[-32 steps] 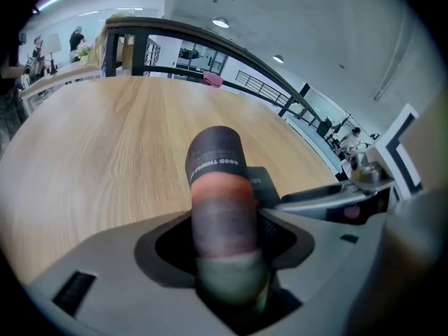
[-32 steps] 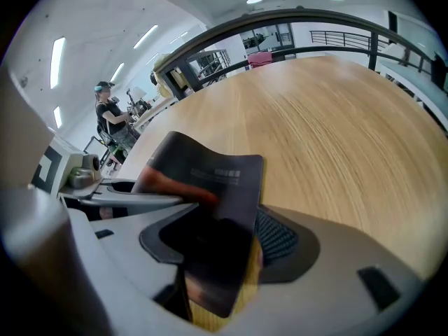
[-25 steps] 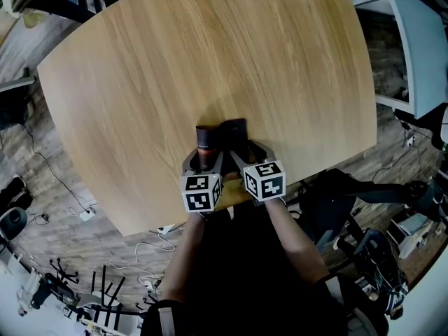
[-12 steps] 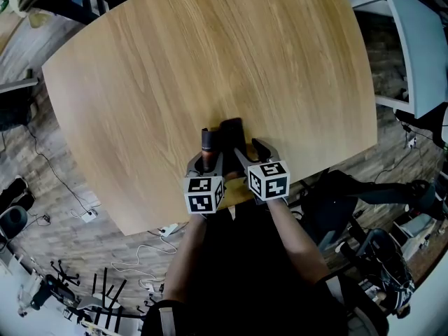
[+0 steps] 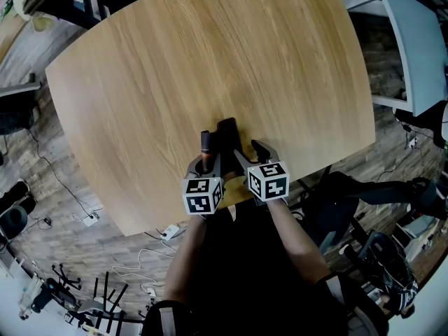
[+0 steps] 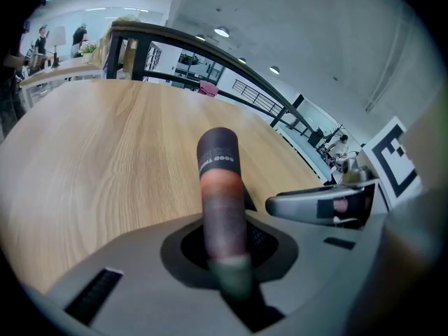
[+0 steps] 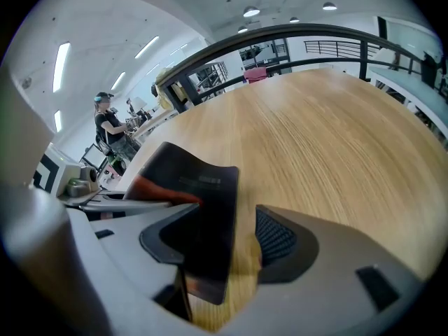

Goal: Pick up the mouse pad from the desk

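Dark mouse pad, curled up, sits pinched btwn L gripper jaws, just closed onto it; R gripper jaws apart w/ pad edge btwn them.

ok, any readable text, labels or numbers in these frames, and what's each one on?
"GOOD TH": white print on the dark end of the rolled mouse pad, left gripper view; the rest wraps out of sight.
Faint print line on the mouse pad, right gripper view: too blurred to read.
Marker cubes: black-and-white square patterns only, no letters or numbers.
Nothing else legible.
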Motion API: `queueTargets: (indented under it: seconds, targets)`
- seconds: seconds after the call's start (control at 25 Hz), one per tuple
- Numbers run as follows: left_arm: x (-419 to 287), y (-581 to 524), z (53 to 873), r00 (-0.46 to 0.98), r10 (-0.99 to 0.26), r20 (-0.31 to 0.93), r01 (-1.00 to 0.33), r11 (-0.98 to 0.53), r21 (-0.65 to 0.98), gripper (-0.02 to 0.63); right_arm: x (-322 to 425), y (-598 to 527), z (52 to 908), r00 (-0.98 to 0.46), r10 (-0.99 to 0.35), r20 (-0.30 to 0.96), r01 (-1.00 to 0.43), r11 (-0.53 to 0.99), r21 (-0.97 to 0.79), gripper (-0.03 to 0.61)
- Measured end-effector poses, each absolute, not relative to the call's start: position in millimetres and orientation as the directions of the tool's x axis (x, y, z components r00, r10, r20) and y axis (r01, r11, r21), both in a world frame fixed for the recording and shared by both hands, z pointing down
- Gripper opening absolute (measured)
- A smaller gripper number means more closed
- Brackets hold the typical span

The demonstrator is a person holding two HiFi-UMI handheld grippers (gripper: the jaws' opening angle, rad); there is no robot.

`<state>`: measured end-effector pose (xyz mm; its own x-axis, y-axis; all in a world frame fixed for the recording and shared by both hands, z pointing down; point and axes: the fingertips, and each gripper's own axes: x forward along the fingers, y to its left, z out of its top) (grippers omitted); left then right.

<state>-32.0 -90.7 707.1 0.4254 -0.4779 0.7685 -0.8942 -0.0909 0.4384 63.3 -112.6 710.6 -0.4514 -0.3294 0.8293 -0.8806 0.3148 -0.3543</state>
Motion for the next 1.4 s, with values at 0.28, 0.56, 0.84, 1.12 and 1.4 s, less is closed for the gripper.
queueTargets:
  seconds: [0.28,0.56,0.84,1.12,1.4]
  targets:
    - [-27.6,-88.3,697.1,0.416,-0.51,0.753,-0.897,-0.094,0.432,0.052,67.4,-110.1,705.4,-0.466,-0.337,0.818,-0.874,0.32,-0.366,0.25]
    - [-26.2,-88.4,684.4,0.404,-0.543,0.736,-0.899,-0.088,0.429,0.048,70.4,-113.8,693.0,-0.485,-0.358,0.798,-0.865,0.332,-0.377,0.25]
    - [-24.5,-89.6,661.0,0.374,-0.592,0.714,-0.911,-0.089,0.403,0.046,80.9,-113.5,675.2,-0.491,-0.382,0.783,-0.86,0.357,-0.366,0.227]
    - [-28.0,-90.0,636.0,0.346,-0.64,0.686,-0.92,-0.088,0.382,0.044,84.9,-114.9,655.6,-0.498,-0.425,0.756,-0.855,0.386,-0.346,0.127]
    - [-30.5,-86.6,611.5,0.309,-0.681,0.664,-0.931,-0.074,0.358,0.043,92.3,-111.3,637.0,-0.51,-0.444,0.736,-0.846,0.413,-0.338,0.071]
